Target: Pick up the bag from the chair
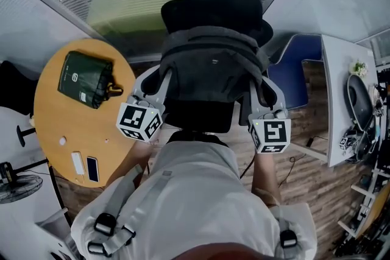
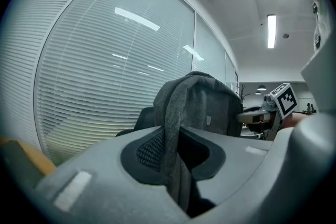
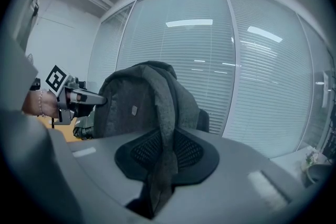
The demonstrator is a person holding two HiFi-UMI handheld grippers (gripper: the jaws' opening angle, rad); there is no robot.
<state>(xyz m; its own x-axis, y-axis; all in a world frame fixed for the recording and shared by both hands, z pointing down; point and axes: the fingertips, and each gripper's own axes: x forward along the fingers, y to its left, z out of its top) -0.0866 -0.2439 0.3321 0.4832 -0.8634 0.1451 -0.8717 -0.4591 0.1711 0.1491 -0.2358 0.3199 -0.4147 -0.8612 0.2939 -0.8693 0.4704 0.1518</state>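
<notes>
I'm holding the bag up in front of the black chair. It's a soft, felty grey backpack with a rounded top. Left gripper and right gripper each pinch a flat fabric strap.

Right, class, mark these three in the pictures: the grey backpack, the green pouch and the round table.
grey backpack (image 1: 210, 61), head view, its top panel.
green pouch (image 1: 84, 77), head view, its middle.
round table (image 1: 58, 122), head view, bare wooden top.
</notes>
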